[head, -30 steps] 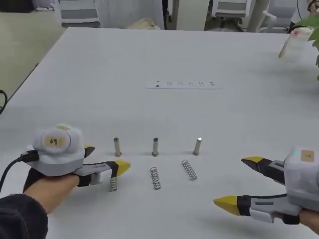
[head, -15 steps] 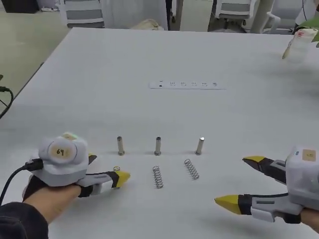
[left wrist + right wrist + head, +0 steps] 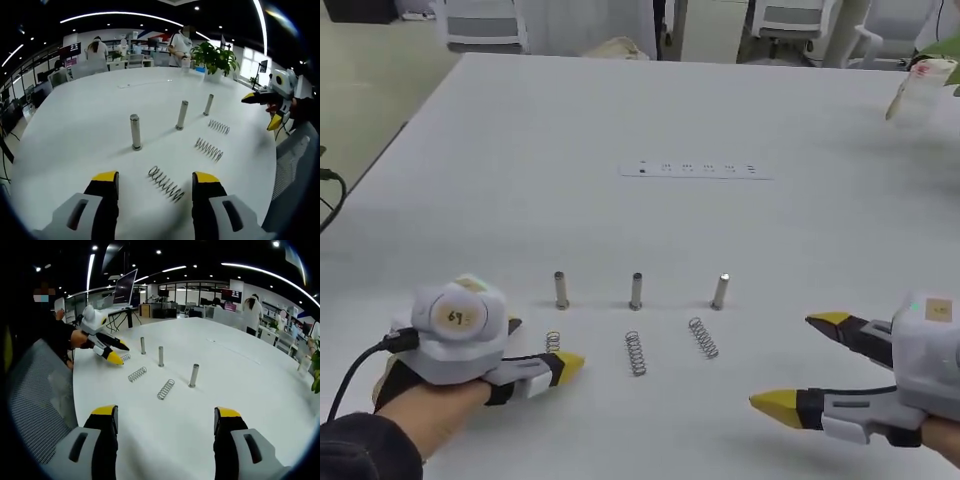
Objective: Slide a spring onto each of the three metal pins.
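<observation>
One spring (image 3: 166, 184) lies flat between the left gripper's (image 3: 155, 177) spread jaws.

Open-plan office. White table (image 3: 620, 110) with a power strip (image 3: 695, 170) near its centre; chairs (image 3: 485, 25) beyond its far edge; potted plant (image 3: 215, 57) on its corner; strip lights (image 3: 125, 14) above it.

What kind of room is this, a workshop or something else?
Most likely an open-plan office rather than a workshop: a large white table with a socket strip set into it, office chairs beyond its far edge, and a monitor in the background.
</observation>
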`<state>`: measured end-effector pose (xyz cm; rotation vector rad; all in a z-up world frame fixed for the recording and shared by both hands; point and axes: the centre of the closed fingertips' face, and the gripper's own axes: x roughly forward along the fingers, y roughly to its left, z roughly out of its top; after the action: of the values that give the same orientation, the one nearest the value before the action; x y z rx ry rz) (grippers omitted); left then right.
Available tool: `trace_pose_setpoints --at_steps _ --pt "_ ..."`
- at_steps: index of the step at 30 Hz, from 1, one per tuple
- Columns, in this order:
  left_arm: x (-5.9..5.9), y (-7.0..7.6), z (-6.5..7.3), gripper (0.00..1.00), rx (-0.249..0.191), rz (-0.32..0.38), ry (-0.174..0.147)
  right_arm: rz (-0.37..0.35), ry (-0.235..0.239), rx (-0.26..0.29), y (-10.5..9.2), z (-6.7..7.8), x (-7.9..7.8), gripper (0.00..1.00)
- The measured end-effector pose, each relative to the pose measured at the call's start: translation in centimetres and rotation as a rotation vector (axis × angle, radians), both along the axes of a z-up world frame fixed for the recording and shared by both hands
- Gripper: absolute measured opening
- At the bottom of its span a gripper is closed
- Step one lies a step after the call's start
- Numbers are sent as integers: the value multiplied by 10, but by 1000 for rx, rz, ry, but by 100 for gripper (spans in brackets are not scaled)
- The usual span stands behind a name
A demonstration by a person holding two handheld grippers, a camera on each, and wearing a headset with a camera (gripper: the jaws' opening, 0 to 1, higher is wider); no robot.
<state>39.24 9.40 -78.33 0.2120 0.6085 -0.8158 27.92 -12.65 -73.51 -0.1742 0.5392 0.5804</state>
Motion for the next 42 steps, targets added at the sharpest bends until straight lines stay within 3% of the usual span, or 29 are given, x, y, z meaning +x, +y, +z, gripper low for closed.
trace_pose_setpoints --at_steps 8,35,42 --pt "0 5 -5 50 15 4 -2 -1 -1 2 0 0 0 78" --pt "-9 15 -5 16 61 -9 -21 12 7 0 3 -1 -3 77" --pt "-9 17 -5 11 62 -11 -28 13 6 -2 3 0 -3 77"
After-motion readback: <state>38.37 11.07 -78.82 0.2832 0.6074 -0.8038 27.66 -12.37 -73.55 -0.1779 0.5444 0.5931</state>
